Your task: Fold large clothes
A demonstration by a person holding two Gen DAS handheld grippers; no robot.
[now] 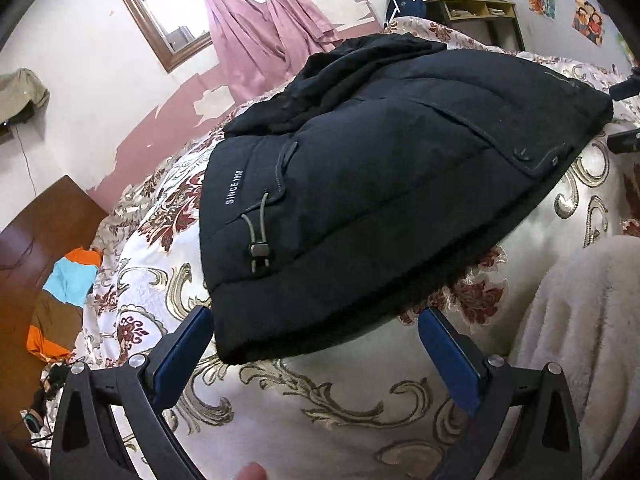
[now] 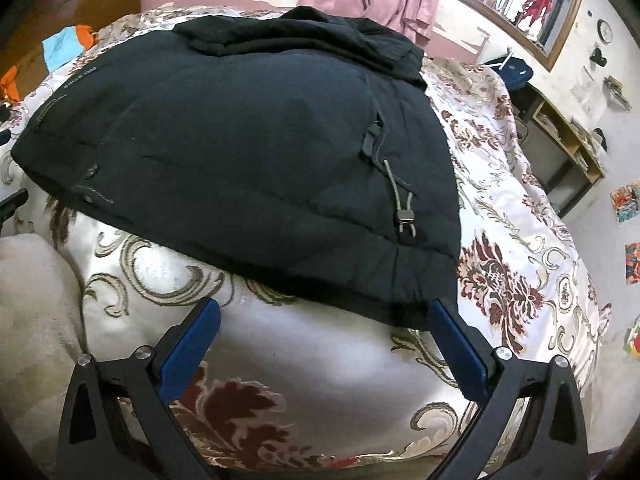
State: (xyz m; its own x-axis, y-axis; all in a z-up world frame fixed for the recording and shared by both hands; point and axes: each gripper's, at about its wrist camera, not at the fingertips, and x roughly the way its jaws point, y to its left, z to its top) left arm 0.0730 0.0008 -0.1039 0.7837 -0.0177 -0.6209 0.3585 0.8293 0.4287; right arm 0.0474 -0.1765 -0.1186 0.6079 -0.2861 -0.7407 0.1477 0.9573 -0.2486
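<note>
While spread wide and holding nothing, hovering low over the floral bedspread: left gripper, blue-padded jaws parted, the hem of the black padded jacket lying just beyond the tips, the left pad touching or nearly touching the hem corner. Lying folded and flat on the bed, at twelve o'clock from the left gripper: the jacket, with small white lettering reading "SINCE 1960" near its left edge and a grey drawcord with toggle dangling beside it. Bunching up at the jacket's far end, toward eleven o'clock: darker ribbed fabric. Resting at four o'clock, just beside the jacket's hem: a cream fleece blanket. Peeking in at the bottom edge of the left view: a fingertip. Hovering likewise with jaws released and empty: right gripper, its right pad meeting the jacket's near hem corner, the left pad over bare bedspread. Hanging at one o'clock on the jacket in the right view: a second drawcord toggle. Draping at twelve o'clock against the peeling wall: pink curtains beside a wood-framed window. Lying at nine o'clock by the bed edge: an orange, blue and brown cloth.
</note>
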